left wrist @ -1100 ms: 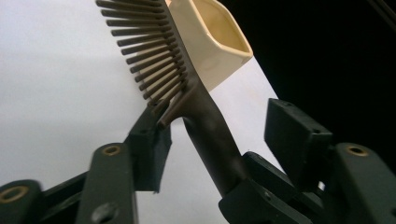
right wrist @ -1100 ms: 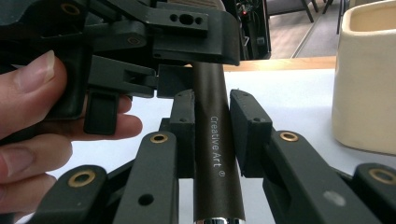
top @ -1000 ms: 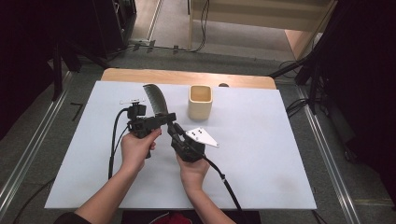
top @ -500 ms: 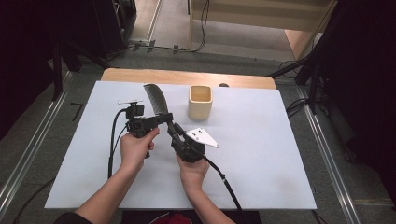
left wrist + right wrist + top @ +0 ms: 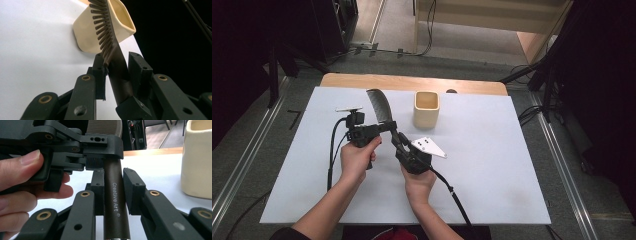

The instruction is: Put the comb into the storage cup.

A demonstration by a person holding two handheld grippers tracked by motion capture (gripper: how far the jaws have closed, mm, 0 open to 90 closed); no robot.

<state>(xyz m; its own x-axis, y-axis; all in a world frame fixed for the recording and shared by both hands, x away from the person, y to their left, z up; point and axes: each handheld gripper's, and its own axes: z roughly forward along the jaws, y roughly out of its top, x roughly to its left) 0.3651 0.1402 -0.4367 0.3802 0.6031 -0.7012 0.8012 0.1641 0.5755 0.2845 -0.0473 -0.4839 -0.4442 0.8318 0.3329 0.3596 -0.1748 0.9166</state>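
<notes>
A dark brown comb (image 5: 379, 105) is held up over the white table (image 5: 512, 175), teeth end pointing away. My right gripper (image 5: 398, 137) is shut on its handle (image 5: 115, 202), which is printed "Creative Art". From the left, my left gripper (image 5: 388, 126) crosses just above that grip. Its jaws have just been closing with the comb (image 5: 117, 65) between them, and the pads press on it where the teeth begin. The right gripper view shows the left gripper (image 5: 100, 142) clamped across the handle. A cream square cup (image 5: 426, 109) stands upright just behind and right of the comb.
A white sheet covers the table, and a strip of wood (image 5: 412, 82) shows at its far edge. Black cables trail from both grippers toward the near edge. Metal rails and dark floor flank the table.
The left gripper's jaws have drawn together onto the comb. Both hands and the comb have stayed where they were.
</notes>
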